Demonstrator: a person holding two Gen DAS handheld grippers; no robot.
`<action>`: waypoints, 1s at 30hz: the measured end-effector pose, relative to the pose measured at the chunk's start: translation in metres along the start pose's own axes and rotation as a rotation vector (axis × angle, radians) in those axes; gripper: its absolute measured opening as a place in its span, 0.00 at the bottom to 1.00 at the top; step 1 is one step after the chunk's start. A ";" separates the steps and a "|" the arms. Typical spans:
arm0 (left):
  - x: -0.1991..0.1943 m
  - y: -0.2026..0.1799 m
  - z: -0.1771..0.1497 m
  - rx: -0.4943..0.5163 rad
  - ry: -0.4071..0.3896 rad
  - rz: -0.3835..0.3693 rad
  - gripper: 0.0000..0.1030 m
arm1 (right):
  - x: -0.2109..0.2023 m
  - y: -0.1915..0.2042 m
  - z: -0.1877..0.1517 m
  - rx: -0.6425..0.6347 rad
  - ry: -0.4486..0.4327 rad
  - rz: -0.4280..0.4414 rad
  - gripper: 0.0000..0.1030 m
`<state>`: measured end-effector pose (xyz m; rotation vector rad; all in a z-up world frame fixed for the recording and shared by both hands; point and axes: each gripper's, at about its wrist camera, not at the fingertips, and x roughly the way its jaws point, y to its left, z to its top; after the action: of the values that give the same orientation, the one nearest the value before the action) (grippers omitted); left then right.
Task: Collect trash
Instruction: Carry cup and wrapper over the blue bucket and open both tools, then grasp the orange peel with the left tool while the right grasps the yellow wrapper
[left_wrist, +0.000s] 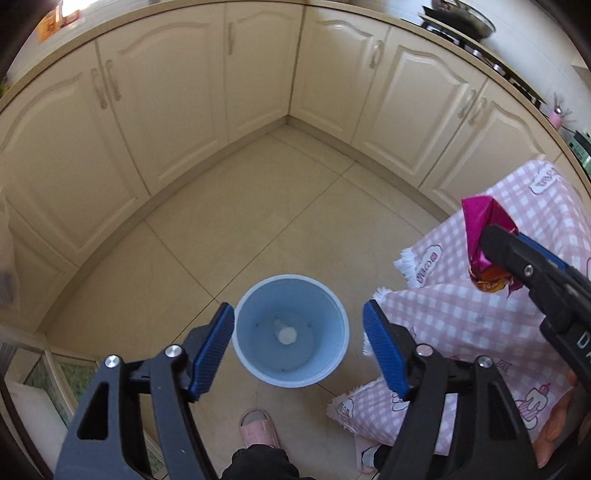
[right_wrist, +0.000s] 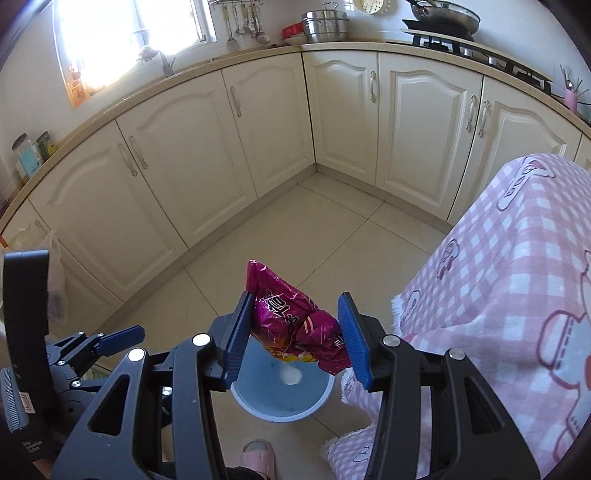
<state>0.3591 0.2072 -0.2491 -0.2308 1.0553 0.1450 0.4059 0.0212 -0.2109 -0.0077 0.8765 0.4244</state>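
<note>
Here, each item is placed against the round light-blue plastic bin (left_wrist: 291, 332).

Bin: it stands upright on the beige tiled floor (left_wrist: 258, 206), with a small white scrap (left_wrist: 286, 335) lying on its bottom.

Left tongs (left_wrist: 298, 347): spread wide with nothing between the blue pads, one pad on either side of the bin's rim as seen from the left wrist camera, above it.

Right tongs (right_wrist: 293, 334): closed on the crumpled magenta foil snack wrapper (right_wrist: 291, 317), the wrapper pinched between both blue pads.

Wrapper: held in the air above the bin's open mouth in the right wrist view, its top end sticking up past the pads.

Pink-and-white checked cloth (left_wrist: 480, 295): draped just right of the bin.

Pink slipper (left_wrist: 258, 428): on the floor near the bin.

Cream cabinets (left_wrist: 166, 110): well beyond the bin, under the counter (right_wrist: 332, 46).
</note>
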 end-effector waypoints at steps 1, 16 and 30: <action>-0.001 0.004 -0.001 -0.006 -0.004 0.011 0.68 | 0.003 0.004 0.000 -0.002 0.006 0.007 0.44; -0.046 0.036 0.002 -0.072 -0.086 0.088 0.69 | 0.005 0.040 0.019 -0.016 -0.039 0.074 0.65; -0.135 -0.084 -0.006 0.086 -0.240 -0.072 0.72 | -0.150 -0.056 0.001 0.069 -0.286 -0.137 0.67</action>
<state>0.3075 0.1233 -0.1244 -0.1687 0.8116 0.0602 0.3429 -0.0838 -0.1079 0.0549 0.6038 0.2583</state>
